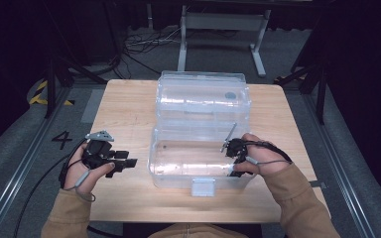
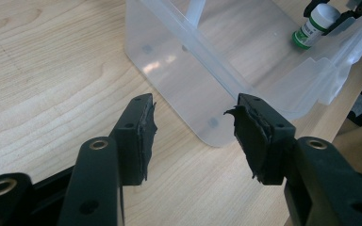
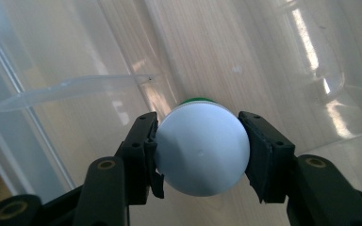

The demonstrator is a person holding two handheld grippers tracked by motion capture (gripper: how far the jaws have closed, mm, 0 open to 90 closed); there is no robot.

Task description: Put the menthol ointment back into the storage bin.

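The left gripper [image 1: 129,162] is held over the bare table [image 1: 124,106], just left of the clear plastic box [image 1: 201,171]. Its jaws stand apart with nothing between them, and the near corner of the box lies just ahead of its fingertips [image 2: 143,123].

The right gripper [image 1: 233,163] is lowered into the box at its right end. Its jaws are clamped on the white cap of a small bottle [image 3: 201,148], with a pad pressed against each side of the cap. The green body of the bottle is seen below the cap, pointing toward the box floor.

The step in hand is judged to be setting the bottle down inside the box. The bottle is best kept upright and lowered until its base rests on the floor before the jaws are released. The box wall beside the right gripper is to be cleared on withdrawal. The left gripper may be used to steady the box.
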